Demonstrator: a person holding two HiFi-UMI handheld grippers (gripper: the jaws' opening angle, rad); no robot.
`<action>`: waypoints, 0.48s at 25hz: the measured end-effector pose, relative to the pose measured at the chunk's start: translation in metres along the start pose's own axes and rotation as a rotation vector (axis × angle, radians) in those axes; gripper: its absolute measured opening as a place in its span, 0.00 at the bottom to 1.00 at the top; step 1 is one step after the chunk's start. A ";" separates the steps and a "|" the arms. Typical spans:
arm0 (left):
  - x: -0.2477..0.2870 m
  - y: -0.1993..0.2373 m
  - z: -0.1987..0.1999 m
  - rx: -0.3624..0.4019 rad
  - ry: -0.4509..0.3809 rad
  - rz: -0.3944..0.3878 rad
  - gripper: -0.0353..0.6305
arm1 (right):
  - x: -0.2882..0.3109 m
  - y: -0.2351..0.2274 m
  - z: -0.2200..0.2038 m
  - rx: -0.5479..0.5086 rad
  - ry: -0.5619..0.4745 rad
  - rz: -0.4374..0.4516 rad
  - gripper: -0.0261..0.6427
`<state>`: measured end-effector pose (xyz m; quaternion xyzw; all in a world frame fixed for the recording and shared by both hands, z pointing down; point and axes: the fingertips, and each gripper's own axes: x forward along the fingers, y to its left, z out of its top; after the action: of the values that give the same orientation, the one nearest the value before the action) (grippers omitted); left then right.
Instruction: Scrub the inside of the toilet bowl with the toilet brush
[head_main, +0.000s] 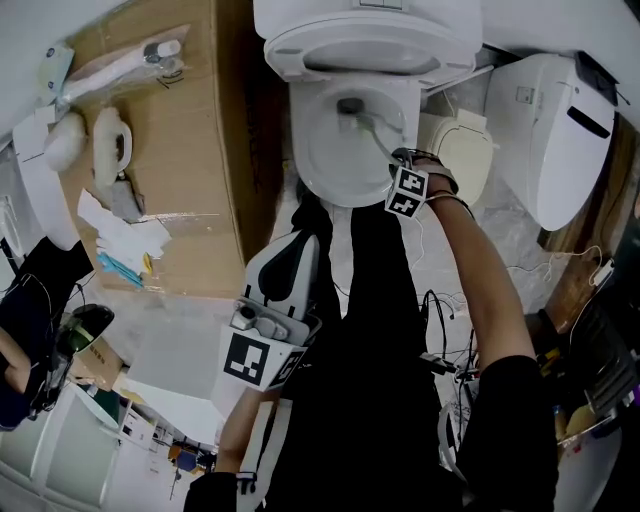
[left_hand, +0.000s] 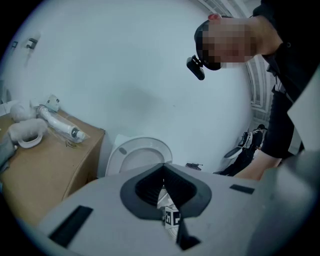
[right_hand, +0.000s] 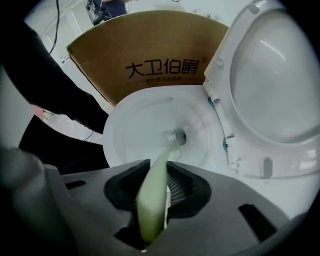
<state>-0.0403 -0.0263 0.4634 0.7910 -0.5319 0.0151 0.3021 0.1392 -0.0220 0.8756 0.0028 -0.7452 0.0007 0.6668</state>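
Observation:
The white toilet bowl (head_main: 335, 170) stands at the top centre of the head view with its lid (head_main: 365, 45) raised. My right gripper (head_main: 396, 160) reaches over the bowl's right rim, shut on the pale green handle of the toilet brush (head_main: 375, 130). In the right gripper view the handle (right_hand: 154, 192) runs out between the jaws, and the brush head (right_hand: 175, 139) sits at the drain low in the bowl (right_hand: 145, 125). My left gripper (head_main: 300, 245) hangs back near the person's body, below the bowl. Its jaws are together with nothing in them (left_hand: 163, 167).
A cardboard box (head_main: 180, 170) with wrapped parts on top stands left of the toilet. Other toilet units (head_main: 555, 130) crowd the right side. Cables (head_main: 440, 350) trail over the floor at the lower right. Another person (head_main: 20, 340) is at the left edge.

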 end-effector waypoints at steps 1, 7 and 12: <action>0.000 0.000 0.001 0.000 -0.003 0.004 0.06 | -0.001 -0.007 -0.001 -0.037 0.006 -0.014 0.21; -0.002 0.004 0.007 -0.012 -0.028 0.036 0.06 | -0.013 -0.050 0.002 -0.387 0.059 -0.070 0.21; -0.006 0.007 0.009 -0.030 -0.049 0.055 0.06 | -0.021 -0.060 0.023 -0.610 0.068 -0.090 0.21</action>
<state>-0.0516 -0.0277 0.4567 0.7714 -0.5610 -0.0040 0.3003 0.1190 -0.0819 0.8516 -0.1644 -0.6874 -0.2524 0.6609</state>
